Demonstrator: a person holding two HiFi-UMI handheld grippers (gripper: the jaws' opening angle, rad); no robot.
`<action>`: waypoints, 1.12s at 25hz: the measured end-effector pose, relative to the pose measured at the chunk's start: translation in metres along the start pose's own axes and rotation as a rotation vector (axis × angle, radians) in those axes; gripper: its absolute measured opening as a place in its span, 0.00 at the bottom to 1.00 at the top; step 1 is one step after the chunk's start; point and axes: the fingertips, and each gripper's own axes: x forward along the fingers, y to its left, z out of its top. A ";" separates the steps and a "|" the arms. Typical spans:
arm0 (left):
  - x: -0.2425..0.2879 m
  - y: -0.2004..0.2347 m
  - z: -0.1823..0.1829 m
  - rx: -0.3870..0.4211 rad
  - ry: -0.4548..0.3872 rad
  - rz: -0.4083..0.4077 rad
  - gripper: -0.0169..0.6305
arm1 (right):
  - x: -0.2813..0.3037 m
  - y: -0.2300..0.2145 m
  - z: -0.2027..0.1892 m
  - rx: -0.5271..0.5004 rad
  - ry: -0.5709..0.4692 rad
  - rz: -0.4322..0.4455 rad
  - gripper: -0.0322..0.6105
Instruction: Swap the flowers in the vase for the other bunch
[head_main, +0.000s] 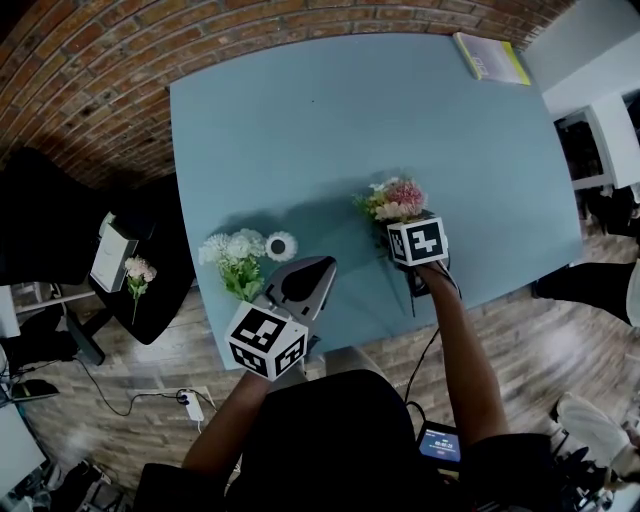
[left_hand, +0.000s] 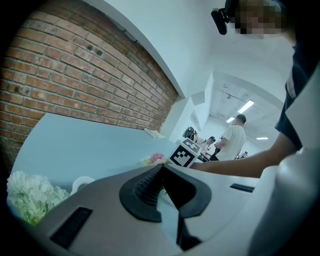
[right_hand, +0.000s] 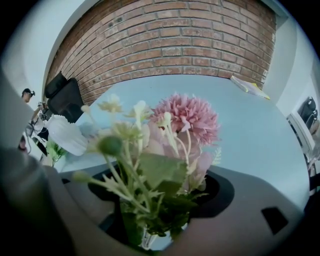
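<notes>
Pink bunch: The pink bunch (right_hand: 185, 117) stands upright on the right half of the blue table (head_main: 330, 120). Its stems run down between your right gripper's jaws and its blooms sit above them.
Vase: The vase (right_hand: 144, 241) is mostly hidden. A clear glassy bit at the foot of the stems is probably its neck, so this looks like the bunch to take out.
How it will handle: Expect it to be light, soft and springy. The blooms and leaves would crush easily, and the thin stems may splay or slip. Glass is likely slick, and it could tip or lift with the stems if they bind.
Where to take hold: Grip low on the gathered stems, under the leaves, never on the blooms.
Right gripper: The right gripper (right_hand: 157, 200) has its jaws apart, one on each side of the foliage. It does not look clamped and is grasping nothing.
Right arm: Your arm reaches forward, with the tool tipped steeply down over the bunch.
Left gripper: The left gripper (left_hand: 162, 172) has its jaws pressed together and is empty.
Left arm: You hold it by the table's near edge, nose only slightly down, just beside the white bunch (head_main: 232, 255).
White bunch: It lies on the table's left part, with a small white round thing (head_main: 281, 245) just beside it. I cannot tell what that thing is.
Free hand: You may want your left tool to steady the glass while you lift.
</notes>
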 end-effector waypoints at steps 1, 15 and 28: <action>-0.001 -0.001 0.000 0.000 0.001 -0.002 0.04 | 0.000 0.000 0.000 0.000 0.001 -0.002 0.64; -0.007 0.002 -0.002 -0.004 0.006 0.003 0.04 | -0.003 -0.002 0.001 0.019 -0.016 -0.035 0.50; -0.014 -0.002 -0.002 0.005 0.000 0.004 0.04 | -0.017 0.001 0.006 0.034 -0.081 -0.045 0.46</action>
